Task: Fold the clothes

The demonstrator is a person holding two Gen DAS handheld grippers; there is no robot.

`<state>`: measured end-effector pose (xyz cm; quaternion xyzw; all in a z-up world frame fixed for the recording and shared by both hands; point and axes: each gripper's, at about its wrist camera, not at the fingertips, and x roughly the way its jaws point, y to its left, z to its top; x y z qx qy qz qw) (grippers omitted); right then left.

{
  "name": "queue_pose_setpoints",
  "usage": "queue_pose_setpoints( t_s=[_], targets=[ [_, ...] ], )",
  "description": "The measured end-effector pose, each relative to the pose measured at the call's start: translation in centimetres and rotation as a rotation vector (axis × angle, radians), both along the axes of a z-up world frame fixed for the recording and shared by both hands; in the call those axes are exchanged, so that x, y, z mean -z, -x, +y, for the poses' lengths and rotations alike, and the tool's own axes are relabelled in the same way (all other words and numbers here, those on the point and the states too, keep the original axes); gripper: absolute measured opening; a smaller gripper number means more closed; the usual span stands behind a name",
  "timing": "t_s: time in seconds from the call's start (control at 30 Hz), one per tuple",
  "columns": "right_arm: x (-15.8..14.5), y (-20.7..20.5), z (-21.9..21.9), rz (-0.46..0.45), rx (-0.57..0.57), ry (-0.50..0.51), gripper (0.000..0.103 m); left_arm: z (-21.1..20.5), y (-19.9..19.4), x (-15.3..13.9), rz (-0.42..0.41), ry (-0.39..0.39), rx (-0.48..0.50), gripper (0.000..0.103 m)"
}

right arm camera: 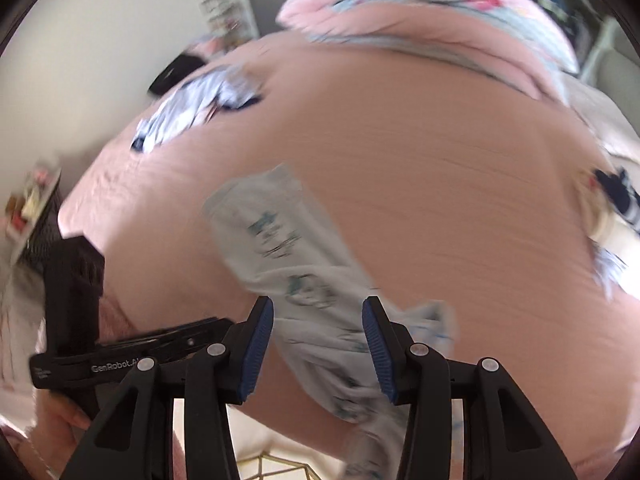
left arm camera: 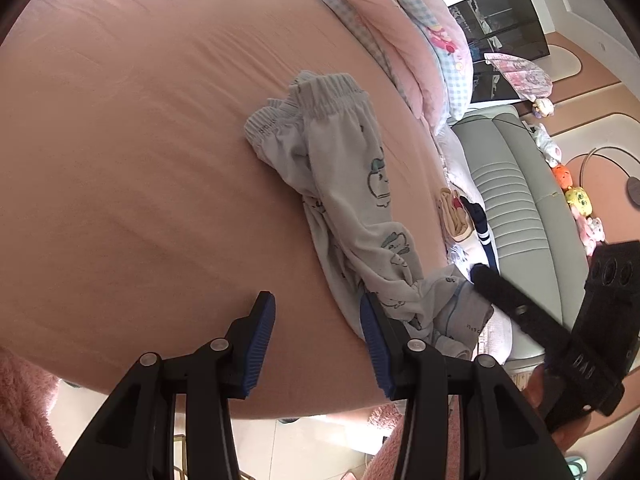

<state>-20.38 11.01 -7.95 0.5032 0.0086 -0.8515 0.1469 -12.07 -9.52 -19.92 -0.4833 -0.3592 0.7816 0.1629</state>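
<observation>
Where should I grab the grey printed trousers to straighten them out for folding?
Probably the ribbed waistband of the grey printed trousers, at the far end. It lies flat and exposed on the pink sheet, while the near leg ends are bunched. Come from above, pinching one corner.

Pale grey trousers (left arm camera: 352,184) with teal cartoon prints lie on a plain salmon-pink sheet (left arm camera: 140,140).

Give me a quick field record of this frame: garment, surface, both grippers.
garment: light grey printed pants, bunched lengthwise, not folded
surface: pink bed sheet
left gripper: open, nothing between the pads, beside the pants' near end
right gripper: open, above the pants, fabric seen between the pads, no grip visible; view blurred
nearby: quilt at the bed's far edge
</observation>
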Motion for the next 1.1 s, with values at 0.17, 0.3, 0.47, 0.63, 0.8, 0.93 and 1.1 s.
queue_pose_setpoints(
  t_s=[0.17,0.3,0.47,0.63,0.8,0.93,1.1],
  targets=[
    [5.8,0.6,-0.7,-0.143,0.032,-0.074,0.036,-0.2,-0.5,-0.1,0.000,0.010,-0.011,0.041],
    [5.1,-1.3,3.7,-0.084,0.135,-0.085,0.029,-0.1,-0.6,0.0,-0.003,0.006,-0.012,0.041],
    [4.9,-3.1,10.0,-0.043,0.314,-0.150,0.043,0.3,-0.1,-0.2,-0.002,0.019,0.004,0.041],
    [2.8,-3.9,12.6,-0.020,0.424,-0.156,0.043,1.3,1.5,-2.2,0.082,0.116,0.067,0.041],
    [-0.2,-4.4,7.2,0.033,0.224,-0.023,0.044,0.7,4.1,-2.7,0.146,0.198,0.018,0.041],
    [1.2,-4.3,2.0,-0.026,0.092,0.042,0.044,0.2,5.4,-0.7,0.149,0.108,0.027,0.031],
    [2.9,-3.6,-1.3,-0.024,0.093,-0.034,0.044,2.1,5.0,-0.2,0.142,0.128,0.130,0.013]
  ],
)
